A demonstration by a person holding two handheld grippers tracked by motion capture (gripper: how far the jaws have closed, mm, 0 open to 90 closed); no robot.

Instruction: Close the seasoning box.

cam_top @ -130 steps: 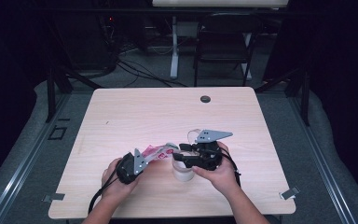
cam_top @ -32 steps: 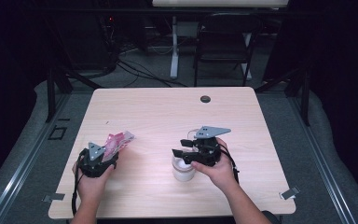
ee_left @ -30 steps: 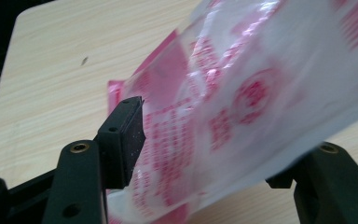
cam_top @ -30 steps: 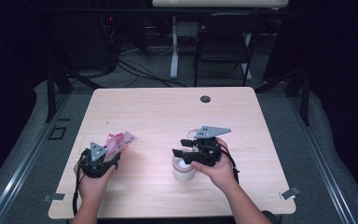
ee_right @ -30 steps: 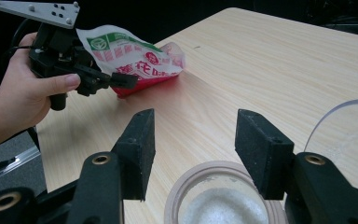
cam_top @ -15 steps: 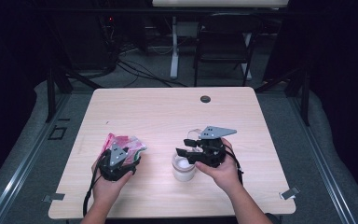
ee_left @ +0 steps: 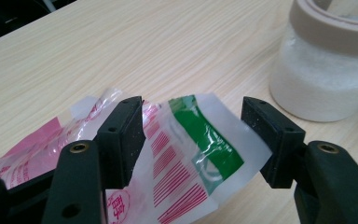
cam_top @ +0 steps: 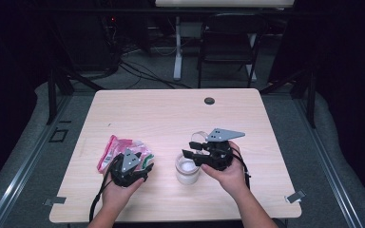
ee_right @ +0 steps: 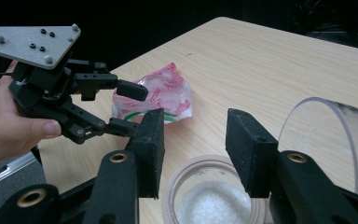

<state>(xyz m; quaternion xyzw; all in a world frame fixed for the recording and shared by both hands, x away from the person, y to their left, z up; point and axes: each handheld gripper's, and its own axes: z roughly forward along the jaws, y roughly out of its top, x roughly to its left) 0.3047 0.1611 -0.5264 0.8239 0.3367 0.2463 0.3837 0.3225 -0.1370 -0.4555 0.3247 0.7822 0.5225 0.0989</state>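
Note:
A crinkled plastic bag (ee_left: 186, 144) printed in pink and green sits between the jaws of my left gripper (ee_left: 196, 135), which is shut on it just above the table. In the high view this gripper (cam_top: 140, 159) and the bag (cam_top: 116, 147) are left of an open jar (cam_top: 187, 171) of white powder. My right gripper (ee_right: 193, 144) hovers over the jar's mouth (ee_right: 214, 196). Its jaws have just been closing, and nothing is between them. A clear round lid (ee_right: 326, 140) stands on edge beside its right jaw. The right gripper view also shows the left gripper (ee_right: 128, 107) holding the bag (ee_right: 168, 93).
The wooden table (cam_top: 171, 114) has a small dark round cap (cam_top: 209, 100) near its far edge. Beyond the table are a chair (cam_top: 228, 42), a desk leg and cables on the floor. Metal rails run along both sides.
My left gripper has carried the bag to the right, from the table's left part to just beside the jar. The right hand has stayed over the jar.

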